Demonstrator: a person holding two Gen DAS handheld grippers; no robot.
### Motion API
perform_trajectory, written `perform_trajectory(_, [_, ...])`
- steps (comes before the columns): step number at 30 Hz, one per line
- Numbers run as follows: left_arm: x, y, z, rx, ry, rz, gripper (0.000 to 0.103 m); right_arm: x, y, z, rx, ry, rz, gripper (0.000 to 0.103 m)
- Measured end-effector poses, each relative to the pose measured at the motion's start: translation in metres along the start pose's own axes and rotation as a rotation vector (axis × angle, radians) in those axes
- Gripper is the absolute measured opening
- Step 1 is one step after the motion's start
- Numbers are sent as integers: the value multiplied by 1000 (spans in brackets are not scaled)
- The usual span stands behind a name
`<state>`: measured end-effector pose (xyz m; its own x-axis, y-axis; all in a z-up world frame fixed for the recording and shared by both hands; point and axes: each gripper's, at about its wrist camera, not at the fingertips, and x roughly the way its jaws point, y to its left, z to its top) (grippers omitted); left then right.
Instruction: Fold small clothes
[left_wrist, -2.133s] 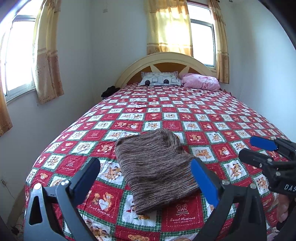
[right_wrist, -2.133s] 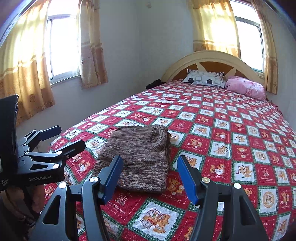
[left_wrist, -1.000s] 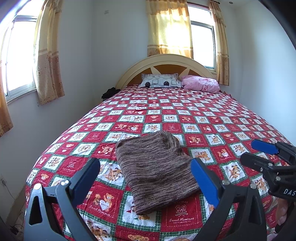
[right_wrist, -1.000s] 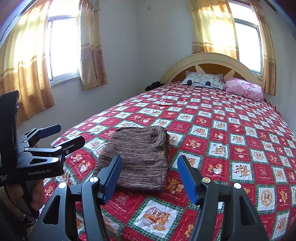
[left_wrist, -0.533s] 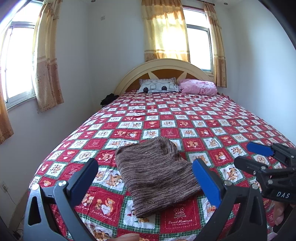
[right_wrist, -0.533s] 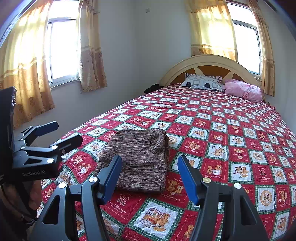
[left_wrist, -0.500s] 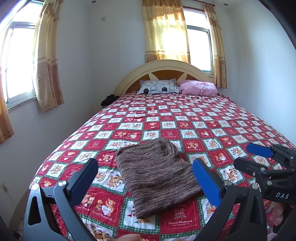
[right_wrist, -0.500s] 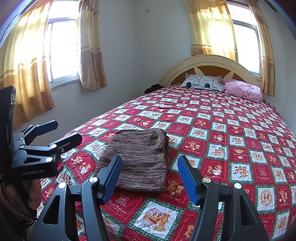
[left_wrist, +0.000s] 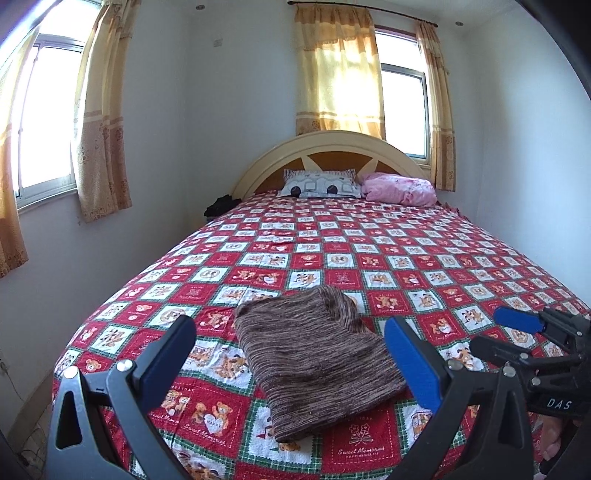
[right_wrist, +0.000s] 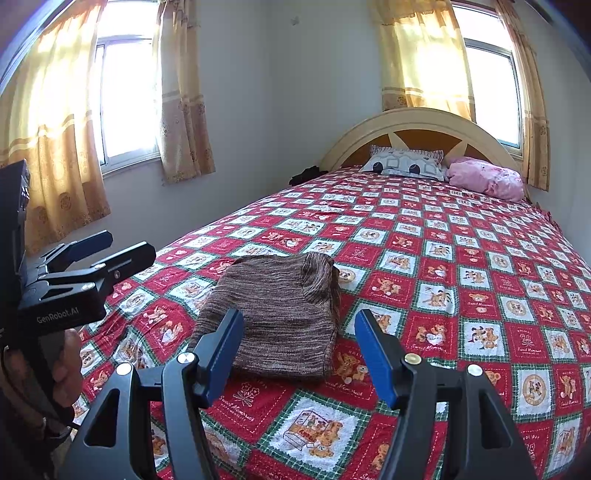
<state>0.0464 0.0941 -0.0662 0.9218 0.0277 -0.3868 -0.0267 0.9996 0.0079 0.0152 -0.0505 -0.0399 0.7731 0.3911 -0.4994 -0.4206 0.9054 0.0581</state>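
Sweater (left_wrist: 317, 354) sits folded on the bed (left_wrist: 406, 258), around 12 o'clock from both grippers, left (left_wrist: 288, 354) and right (right_wrist: 299, 350), fingers wide open, holding nothing. Grab one layer only and that fold probably flops apart.

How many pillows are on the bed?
2. A grey-and-white patterned pillow leans against the headboard in the middle, and a pink pillow lies beside it, toward the window side. None other shows; the brown folded garment lies near the foot.

- Black left gripper with blue pads (left_wrist: 288, 354) fills the lower frame, jaws spread wide, holding nothing.
- Black right gripper with blue pads (right_wrist: 299, 350) sits low centre, likewise spread and holding nothing.
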Motion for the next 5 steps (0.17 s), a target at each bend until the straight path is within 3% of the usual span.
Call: perform_trajectory(5, [-1,-3,0,11,-11,6,103,1,0,-3,5,3,1,64])
